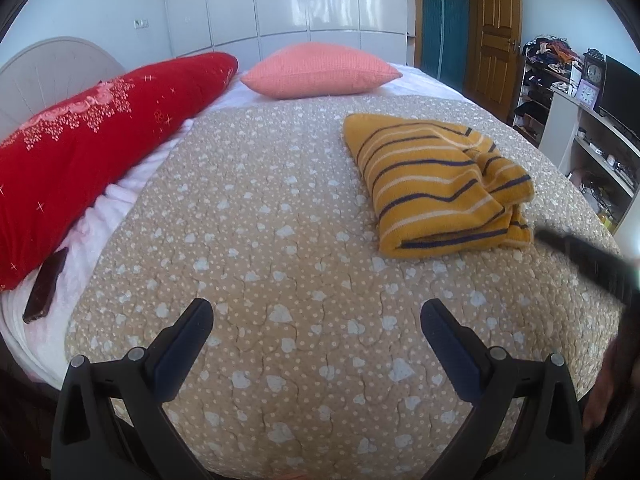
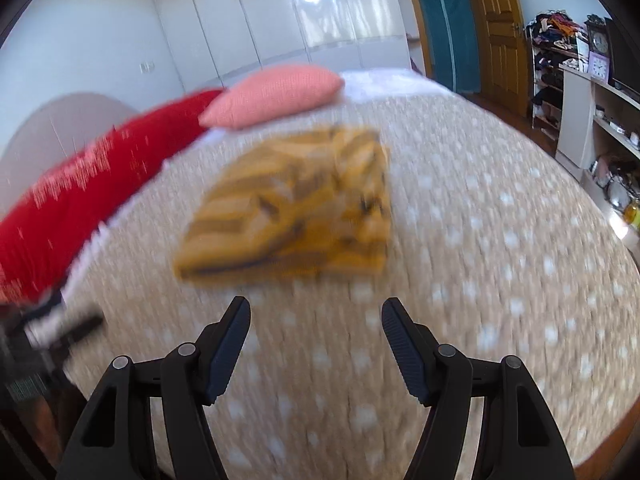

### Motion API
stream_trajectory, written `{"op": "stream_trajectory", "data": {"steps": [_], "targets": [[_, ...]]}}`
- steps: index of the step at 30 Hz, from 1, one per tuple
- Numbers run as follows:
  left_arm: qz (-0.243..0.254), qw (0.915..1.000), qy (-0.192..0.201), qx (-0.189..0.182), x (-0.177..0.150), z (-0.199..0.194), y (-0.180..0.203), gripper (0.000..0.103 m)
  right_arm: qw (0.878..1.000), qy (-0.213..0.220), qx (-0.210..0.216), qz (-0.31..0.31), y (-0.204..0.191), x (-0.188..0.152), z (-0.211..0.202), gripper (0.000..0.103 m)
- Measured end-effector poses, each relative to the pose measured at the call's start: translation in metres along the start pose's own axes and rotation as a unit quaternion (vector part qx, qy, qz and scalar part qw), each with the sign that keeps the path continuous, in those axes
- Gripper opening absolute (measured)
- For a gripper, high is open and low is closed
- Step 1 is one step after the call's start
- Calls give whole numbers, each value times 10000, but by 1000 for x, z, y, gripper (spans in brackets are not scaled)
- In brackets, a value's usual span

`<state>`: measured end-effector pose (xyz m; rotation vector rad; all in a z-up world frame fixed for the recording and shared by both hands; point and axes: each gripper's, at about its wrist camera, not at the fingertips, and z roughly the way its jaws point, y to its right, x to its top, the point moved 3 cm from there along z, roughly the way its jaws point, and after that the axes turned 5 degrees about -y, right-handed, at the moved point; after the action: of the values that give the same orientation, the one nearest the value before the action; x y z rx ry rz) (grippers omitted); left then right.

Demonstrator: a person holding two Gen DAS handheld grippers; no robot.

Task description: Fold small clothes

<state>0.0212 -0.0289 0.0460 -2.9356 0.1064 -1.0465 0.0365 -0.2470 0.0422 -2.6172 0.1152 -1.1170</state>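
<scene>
Left wrist view shows a yellow striped top (image 1: 436, 186) lying on the bed (image 1: 280, 280), on the right side and a little far from the left gripper (image 1: 316, 320). The top is already folded into a thick, flat bundle, with a rumpled bit on its right side. The left gripper has its fingers (image 1: 192, 332) spread wide and holds nothing; it hangs over the bare bed cover. A dark, blurry piece (image 1: 580, 256) pokes in from the right, near the top; it may be the other gripper, but I cannot tell. In the right wrist view the picture is blurry, yet the right gripper (image 2: 316, 320) also has its fingers (image 2: 400, 340) apart with nothing between them, and the top (image 2: 292, 204) sits just beyond them, in the middle of the bed. The top looks soft, light and floppy, like a knit. It will bend and sag when lifted, and the layers may slide open. It will not break. I think the best place to take hold is the thick folded edge on the near side, pinching all the layers at once, or two corners, one for each gripper. A red pillow (image 1: 100, 152) and a pink pillow (image 1: 320, 70) lie far off on the left, and a dark phone (image 1: 44, 288) rests near the left edge.
</scene>
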Motion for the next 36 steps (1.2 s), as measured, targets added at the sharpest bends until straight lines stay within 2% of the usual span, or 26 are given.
{"op": "stream_trajectory", "data": {"steps": [3, 6, 7, 8, 9, 11, 14, 16, 18, 19, 22, 24, 27, 28, 29, 30, 31, 32, 33, 34, 36], "targets": [[7, 10000, -29, 23, -1, 1, -1, 103, 9999, 140, 37, 47, -2, 30, 19, 73], [-24, 10000, -71, 56, -2, 2, -4, 103, 10000, -61, -4, 52, -4, 46, 50, 73], [-39, 9999, -113, 60, -2, 4, -6, 103, 9997, -217, 113, 73, -3, 51, 64, 70], [-46, 9999, -151, 56, -3, 5, -7, 103, 9990, -339, 265, 121, -1, 53, 72, 38], [-44, 9998, -187, 52, -4, 6, -8, 103, 9980, -436, 414, 203, 1, 55, 77, 9], [-49, 9997, -214, 86, -6, 7, -11, 103, 9954, -321, 679, 591, 18, 58, 69, 9], [-122, 9995, -288, 52, -8, 13, -14, 103, 9932, -162, 477, 1050, 53, 49, 52, 9], [-156, 9990, -421, -75, -10, 20, -11, 103, 9892, -487, 528, 1274, 74, 34, 58, 9], [-128, 9984, -527, -187, -11, 25, -5, 103, 9879, -768, 573, 1219, 78, 25, 63, 11], [-99, 9982, -546, -218, -12, 27, -2, 103, 9890, -756, 559, 1146, 77, 25, 57, 13], [-17, 9983, -543, -214, -14, 27, 4, 103, 9896, -216, 591, 1295, 80, 47, 33, 33], [21, 9983, -537, -213, -14, 27, 7, 103, 9880, 185, 652, 1385, 80, 71, 26, 57], [46, 9987, -486, -168, -13, 23, 8, 103, 9891, 281, 630, 1301, 73, 106, 43, 62], [37, 9988, -473, -154, -13, 22, 7, 103, 9919, 112, 546, 1138, 66, 118, 61, 63], [28, 9988, -462, -142, -12, 20, 6, 103, 9945, -237, 391, 940, 60, 126, 86, 64], [24, 9989, -442, -126, -12, 18, 5, 103, 9946, -547, 298, 826, 56, 130, 106, 59], [32, 9990, -422, -110, -12, 16, 3, 103, 9922, -916, 379, 749, 53, 130, 127, 42], [47, 9992, -384, -77, -12, 14, 1, 103, 9889, -1216, 535, 660, 49, 132, 143, 15], [56, 9994, -339, -36, -12, 12, -2, 103, 9900, -1208, 456, 571, 48, 135, 147, 15], [58, 9996, -282, 33, -12, 10, -5, 103, 9929, -1078, 256, 440, 49, 141, 148, 13], [24, 9996, -268, 120, -11, 11, -9, 103, 9932, -1091, -207, 354, 56, 143, 157, 11]]}}
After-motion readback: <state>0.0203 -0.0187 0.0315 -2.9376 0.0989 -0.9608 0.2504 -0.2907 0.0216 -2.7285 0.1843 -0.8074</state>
